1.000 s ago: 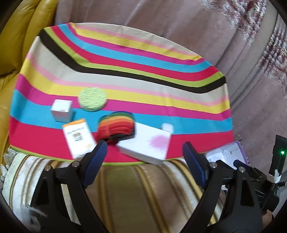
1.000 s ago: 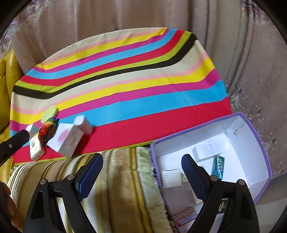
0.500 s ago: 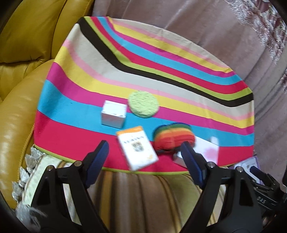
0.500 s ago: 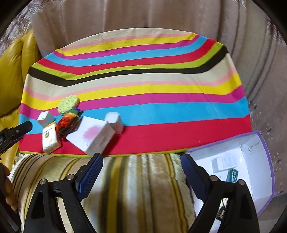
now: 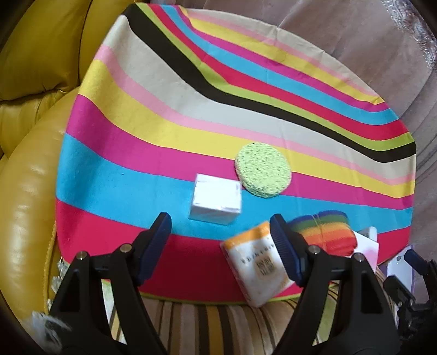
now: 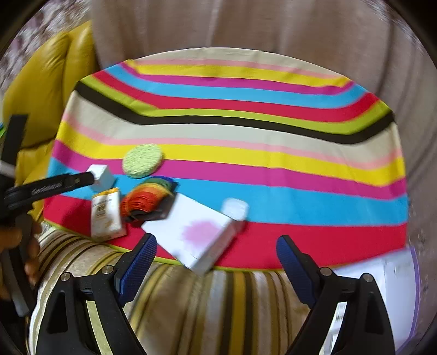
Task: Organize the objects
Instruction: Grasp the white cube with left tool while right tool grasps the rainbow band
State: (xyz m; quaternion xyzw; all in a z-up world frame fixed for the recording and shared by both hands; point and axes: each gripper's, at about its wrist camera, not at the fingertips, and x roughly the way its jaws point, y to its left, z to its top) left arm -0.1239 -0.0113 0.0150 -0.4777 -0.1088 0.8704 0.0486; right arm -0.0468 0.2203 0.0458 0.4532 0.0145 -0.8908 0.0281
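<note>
A small white cube box (image 5: 215, 199) lies on the striped tablecloth (image 5: 169, 136), just beyond the tips of my left gripper (image 5: 220, 226). That gripper's jaws are closing, with nothing pressed between them. Beside the cube are a green round sponge (image 5: 263, 169), an orange-and-white packet (image 5: 256, 265) and a rainbow stack (image 5: 325, 232). My right gripper (image 6: 217, 245) stands open over the near table edge, in front of a white box with a pink blot (image 6: 199, 232). A small white container (image 6: 235, 209) leans at that box's far corner.
A purple-rimmed white box (image 6: 393, 273) holding small items sits low at the right, off the table. A yellow leather armchair (image 5: 32, 169) borders the left. Striped upholstery (image 6: 207, 305) runs along the near edge, and a curtain (image 6: 245, 24) hangs behind.
My left gripper swung left and lower toward the white cube, and its jaws narrowed. My right gripper swung left, away from the purple box and toward the pink-blot box.
</note>
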